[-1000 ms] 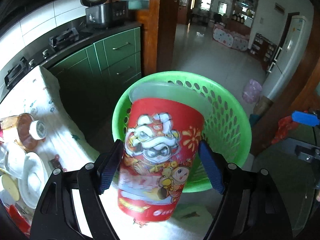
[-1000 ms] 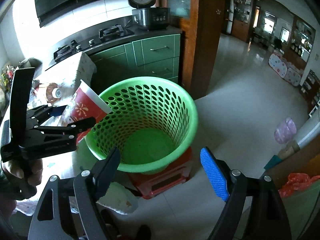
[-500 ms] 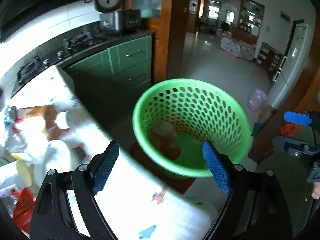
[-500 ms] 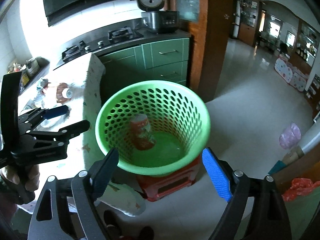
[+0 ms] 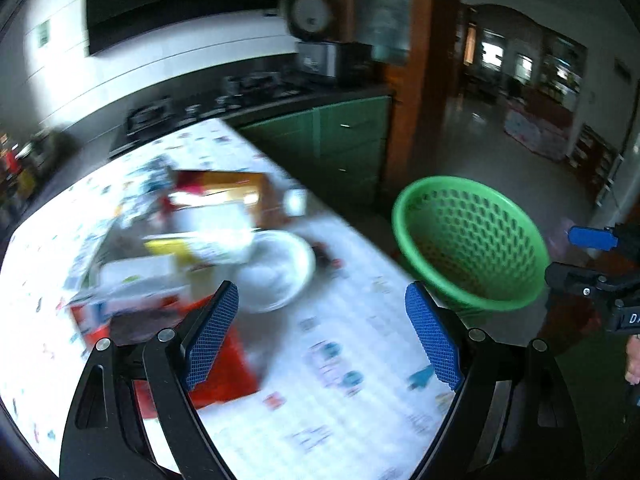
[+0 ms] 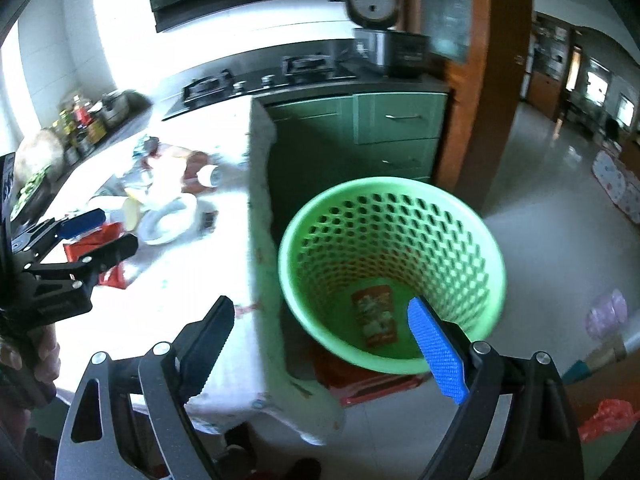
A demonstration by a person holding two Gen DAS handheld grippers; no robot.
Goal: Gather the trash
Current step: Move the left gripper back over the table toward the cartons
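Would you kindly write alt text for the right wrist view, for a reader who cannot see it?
A green perforated basket stands on the floor beside a cloth-covered table, with a red printed cup lying at its bottom. The open right gripper frames the foreground; the left gripper is over table clutter at left.

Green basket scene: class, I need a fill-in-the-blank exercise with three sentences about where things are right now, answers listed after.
1. The red paper cup lies at the bottom of the ____ basket.
2. The left tongs are ____ and hold nothing.
3. The white plate rests on the ____, beside the red packet.

Missing words: green; open; table
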